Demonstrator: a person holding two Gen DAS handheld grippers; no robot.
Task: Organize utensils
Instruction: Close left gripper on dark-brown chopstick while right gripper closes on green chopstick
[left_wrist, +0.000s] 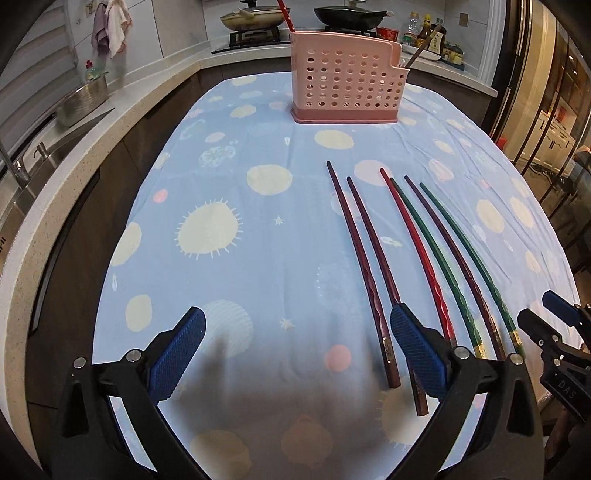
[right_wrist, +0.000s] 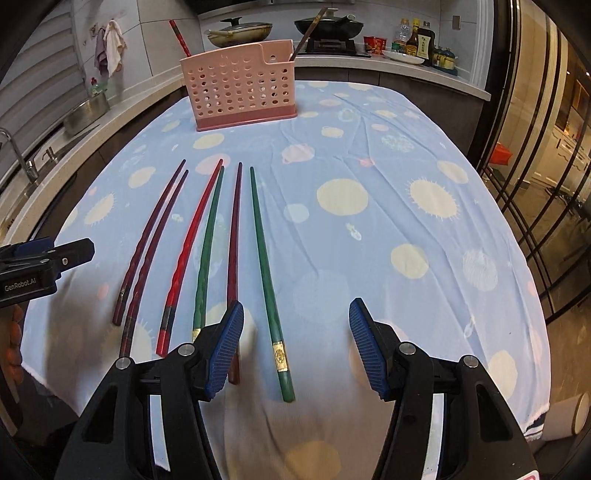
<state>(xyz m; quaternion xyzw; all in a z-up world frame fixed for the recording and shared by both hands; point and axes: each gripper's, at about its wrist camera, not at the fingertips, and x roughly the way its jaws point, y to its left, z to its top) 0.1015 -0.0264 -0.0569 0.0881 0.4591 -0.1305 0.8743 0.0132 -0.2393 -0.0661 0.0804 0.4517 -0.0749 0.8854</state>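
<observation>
Six chopsticks (right_wrist: 207, 243) await on the worktop (right_wrist: 369, 258); your left claw (left_wrist: 297, 354) and right claw (right_wrist: 295, 347) gape empty, so next grasp one for the holder (right_wrist: 240, 88).

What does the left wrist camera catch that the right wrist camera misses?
Only the left wrist view shows the open left gripper from behind. Only the right wrist view shows the open right gripper straddling a green chopstick. Both share the pink holder, the blue tablecloth and six chopsticks lying on it.
</observation>
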